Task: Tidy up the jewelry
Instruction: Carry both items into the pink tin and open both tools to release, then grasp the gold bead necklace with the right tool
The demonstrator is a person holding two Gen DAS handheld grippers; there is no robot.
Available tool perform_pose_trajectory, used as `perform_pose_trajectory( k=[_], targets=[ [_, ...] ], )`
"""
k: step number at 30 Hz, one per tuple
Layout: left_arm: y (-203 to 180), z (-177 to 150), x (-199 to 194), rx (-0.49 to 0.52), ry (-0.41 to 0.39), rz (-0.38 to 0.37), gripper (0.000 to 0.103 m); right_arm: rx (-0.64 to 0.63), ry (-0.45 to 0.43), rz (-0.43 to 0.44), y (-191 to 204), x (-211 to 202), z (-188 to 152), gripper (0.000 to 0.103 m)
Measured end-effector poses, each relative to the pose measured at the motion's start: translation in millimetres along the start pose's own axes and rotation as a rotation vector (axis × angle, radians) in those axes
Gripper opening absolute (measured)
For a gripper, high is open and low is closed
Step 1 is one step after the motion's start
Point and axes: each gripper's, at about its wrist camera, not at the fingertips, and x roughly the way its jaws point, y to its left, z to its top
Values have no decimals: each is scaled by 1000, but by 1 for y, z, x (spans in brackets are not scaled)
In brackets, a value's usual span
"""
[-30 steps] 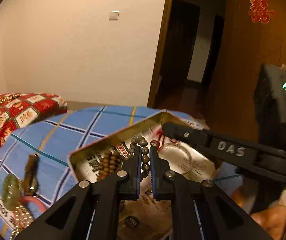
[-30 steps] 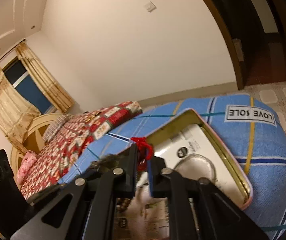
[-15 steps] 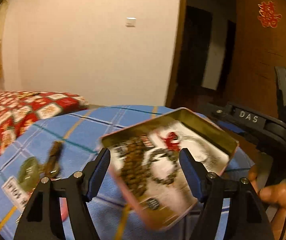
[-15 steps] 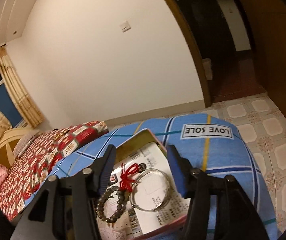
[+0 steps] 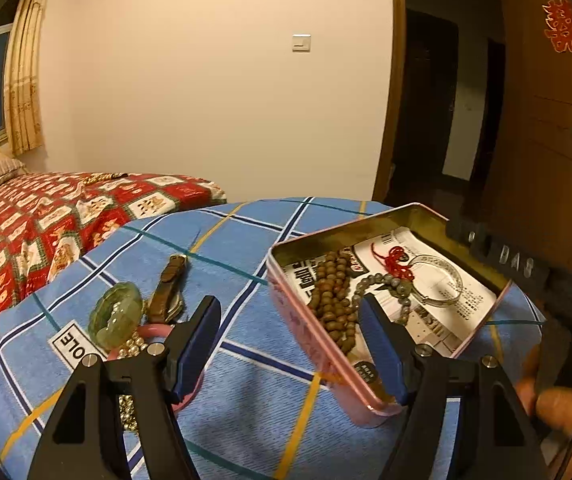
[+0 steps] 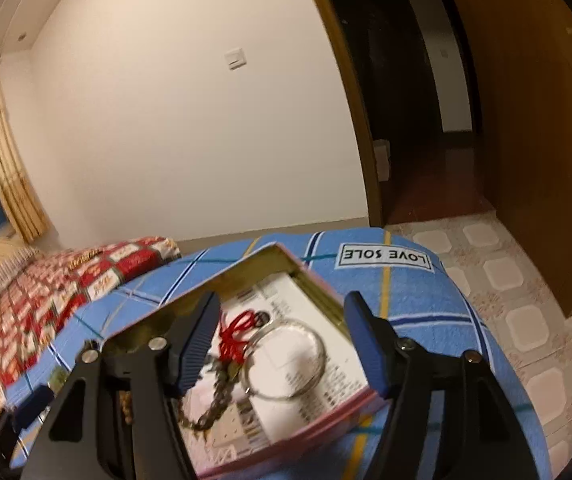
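Observation:
A pink tin [image 5: 310, 344] with a gold inside lies on the blue checked cloth. In it are a brown bead strand [image 5: 332, 300], a grey bead bracelet [image 5: 386, 282], a red cord [image 5: 400, 260] and a silver bangle [image 5: 440, 280]. My left gripper [image 5: 290, 332] is open over the tin's near left wall, holding nothing. My right gripper [image 6: 281, 340] hangs above the tin [image 6: 314, 276] with its jaws opening. The red cord [image 6: 237, 330] and silver bangle [image 6: 286, 360] lie loose below, untouched by the pads.
Left of the tin on the cloth [image 5: 245, 400] lie a green jade bangle [image 5: 115, 316], a brown strap [image 5: 169, 284], a pink bangle and pearl beads [image 5: 131, 348]. A red patterned bed [image 5: 45, 220] is further left. A hand [image 5: 554, 404] holds the right tool. Open doorway beyond.
Both grippers went from shut to open. The left one let go of the brown beads and the right one let go of the red cord; both pieces now lie in the tin. The left gripper drew back.

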Motion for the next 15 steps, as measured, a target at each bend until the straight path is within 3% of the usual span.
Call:
perform_pose_trajectory(
  k=[6, 15],
  targets=[
    [6, -4, -2, -6, 20, 20, 71, -70, 39, 4, 23, -4, -16, 68],
    [10, -13, -13, 10, 41, 22, 71, -39, 36, -1, 26, -15, -27, 68]
  ],
)
